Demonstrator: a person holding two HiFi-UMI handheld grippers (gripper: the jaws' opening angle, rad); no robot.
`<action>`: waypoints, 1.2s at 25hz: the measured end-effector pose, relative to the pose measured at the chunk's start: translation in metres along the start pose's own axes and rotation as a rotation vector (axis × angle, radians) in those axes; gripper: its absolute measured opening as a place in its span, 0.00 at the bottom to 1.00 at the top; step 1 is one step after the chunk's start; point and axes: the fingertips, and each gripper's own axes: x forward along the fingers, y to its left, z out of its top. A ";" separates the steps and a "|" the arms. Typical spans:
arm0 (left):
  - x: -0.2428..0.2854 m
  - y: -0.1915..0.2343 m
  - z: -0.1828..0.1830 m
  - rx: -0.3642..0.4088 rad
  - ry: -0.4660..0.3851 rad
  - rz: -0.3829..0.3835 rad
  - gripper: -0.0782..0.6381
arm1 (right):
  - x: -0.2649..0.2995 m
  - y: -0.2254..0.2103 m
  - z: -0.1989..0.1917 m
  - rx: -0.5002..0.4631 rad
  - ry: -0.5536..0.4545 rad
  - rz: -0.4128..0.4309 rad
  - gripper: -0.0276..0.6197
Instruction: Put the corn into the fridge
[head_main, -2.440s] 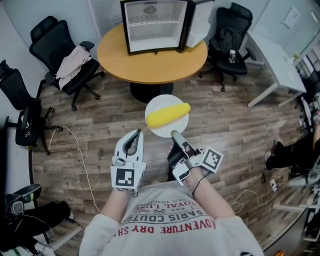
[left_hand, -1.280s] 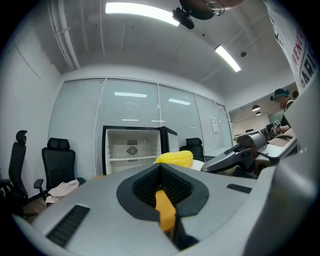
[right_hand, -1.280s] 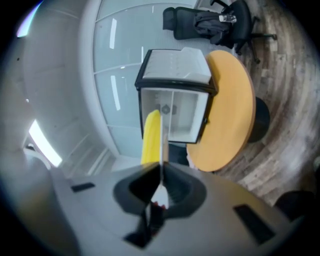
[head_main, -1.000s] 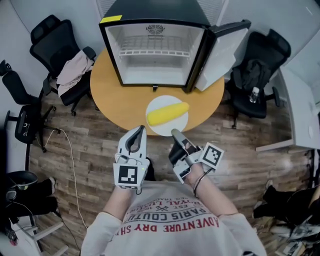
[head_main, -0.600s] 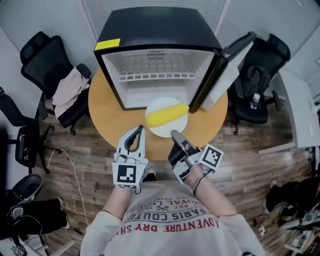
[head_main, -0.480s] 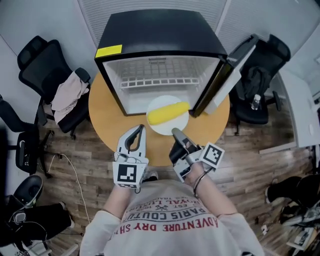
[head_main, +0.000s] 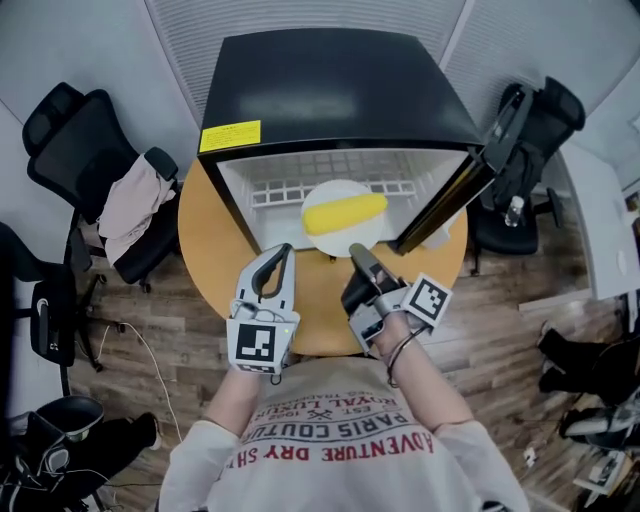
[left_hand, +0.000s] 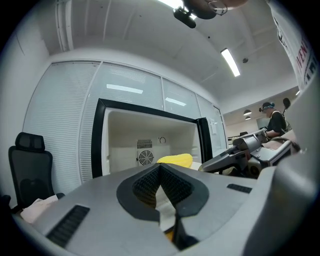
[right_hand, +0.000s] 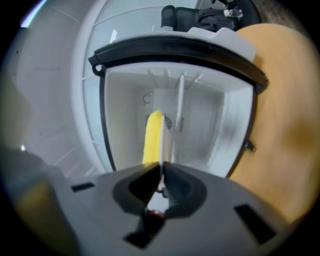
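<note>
A yellow corn cob (head_main: 345, 212) lies on a round white plate (head_main: 338, 189). My right gripper (head_main: 355, 250) is shut on the plate's near rim and holds it level at the mouth of the open black mini fridge (head_main: 330, 90). In the right gripper view the plate (right_hand: 161, 145) shows edge-on with the corn (right_hand: 152, 137) beside it, the white fridge interior (right_hand: 205, 125) behind. My left gripper (head_main: 287, 249) hovers beside the plate, shut and holding nothing. From the left gripper view I see the corn (left_hand: 175, 160) and the right gripper (left_hand: 235, 152).
The fridge stands on a round wooden table (head_main: 215, 250), its door (head_main: 470, 175) swung open to the right. A wire shelf (head_main: 285, 187) crosses the inside. Black office chairs stand at the left (head_main: 90, 130) and right (head_main: 545, 110); cables lie on the wood floor.
Both grippers and the plate with the corn have moved forward, from over the floor, across the table, to the fridge opening. The fridge now looms much closer.
</note>
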 end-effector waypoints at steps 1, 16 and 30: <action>0.003 0.002 -0.001 -0.002 0.003 0.002 0.14 | 0.005 -0.001 0.003 0.004 0.002 -0.006 0.11; 0.039 0.023 -0.014 -0.031 0.046 0.061 0.14 | 0.059 -0.020 0.025 0.040 0.048 -0.061 0.11; 0.050 0.033 -0.028 -0.028 0.073 0.095 0.14 | 0.089 -0.024 0.038 0.114 0.018 -0.076 0.12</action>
